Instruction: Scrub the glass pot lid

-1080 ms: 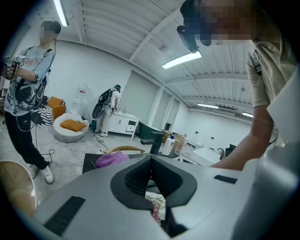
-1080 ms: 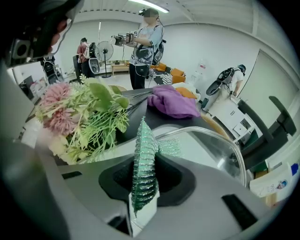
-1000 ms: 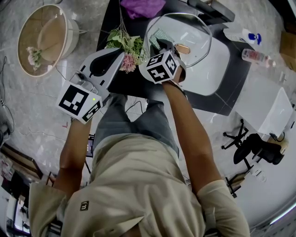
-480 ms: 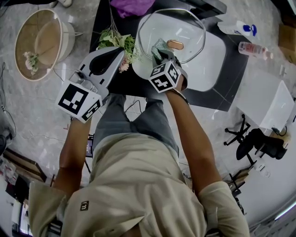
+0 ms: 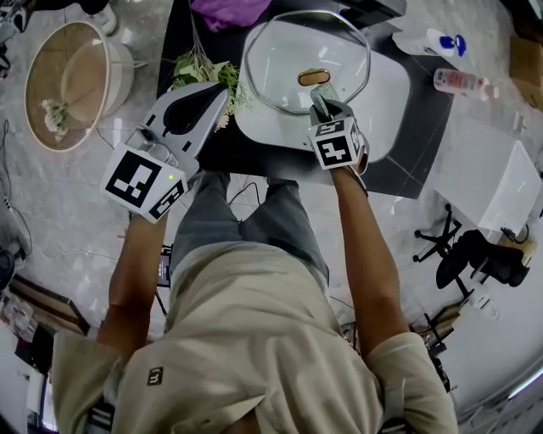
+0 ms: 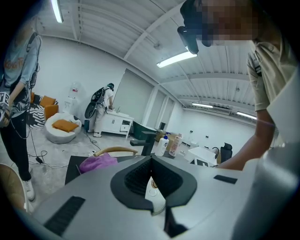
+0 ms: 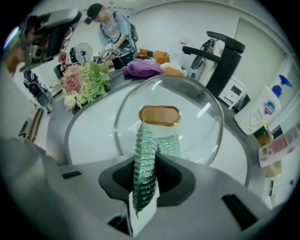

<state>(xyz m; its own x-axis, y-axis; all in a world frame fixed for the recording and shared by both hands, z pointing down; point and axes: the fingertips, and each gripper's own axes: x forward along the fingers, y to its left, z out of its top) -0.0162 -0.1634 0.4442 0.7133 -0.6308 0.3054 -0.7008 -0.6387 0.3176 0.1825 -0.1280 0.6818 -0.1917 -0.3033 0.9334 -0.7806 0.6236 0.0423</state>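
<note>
The glass pot lid (image 5: pixel 280 55) with a copper knob (image 5: pixel 314 77) lies over the white sink basin (image 5: pixel 386 106). My right gripper (image 5: pixel 323 108) is shut on a green glittery scrub sponge (image 5: pixel 318 96), whose tip rests on the glass just in front of the knob. In the right gripper view the sponge (image 7: pixel 143 164) stands upright between the jaws, with the knob (image 7: pixel 159 115) and the lid (image 7: pixel 197 108) right behind it. My left gripper (image 5: pixel 216 97) hangs to the left of the sink, off the lid, its jaws (image 6: pixel 151 161) shut with nothing in them.
A flower bunch (image 5: pixel 204 72) and a purple cloth (image 5: pixel 225 13) lie on the dark counter left of the sink. A black faucet (image 7: pixel 224 61) stands behind the lid. Soap bottles (image 5: pixel 443 42) sit at the right. A round basket (image 5: pixel 68 76) is on the floor; people (image 7: pixel 112 28) stand beyond.
My right gripper has carried the sponge rightward across the lid, from its left rim to just in front of the knob. The left gripper has stayed put.
</note>
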